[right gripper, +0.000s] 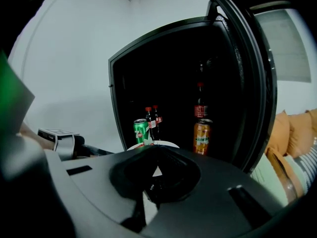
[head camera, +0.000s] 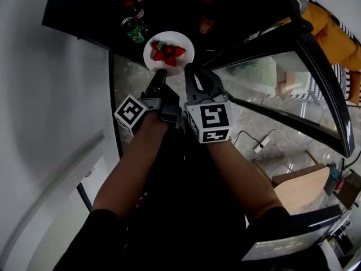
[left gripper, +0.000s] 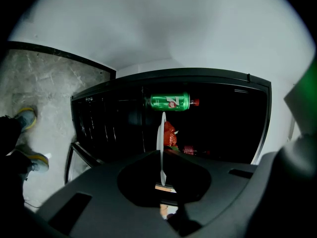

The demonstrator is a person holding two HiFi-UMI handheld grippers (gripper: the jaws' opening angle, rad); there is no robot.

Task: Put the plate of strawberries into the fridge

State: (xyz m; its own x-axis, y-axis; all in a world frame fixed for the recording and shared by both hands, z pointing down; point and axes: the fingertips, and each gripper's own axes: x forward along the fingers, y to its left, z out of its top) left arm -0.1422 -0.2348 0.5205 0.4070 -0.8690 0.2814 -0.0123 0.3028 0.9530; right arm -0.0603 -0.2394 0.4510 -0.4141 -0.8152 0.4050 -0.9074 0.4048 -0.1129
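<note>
A white plate carrying several red strawberries hangs level at the mouth of the open black fridge. My left gripper is shut on the plate's near-left rim, and my right gripper is shut on its near-right rim. The left gripper view shows the plate edge-on between the jaws of the left gripper, with the strawberries beyond. In the right gripper view the plate pokes out past the right gripper.
Inside the fridge stand a green can, an orange can and cola bottles. The glass fridge door is swung open on the right. A cable with a plug strip and a cardboard box lie on the marbled floor.
</note>
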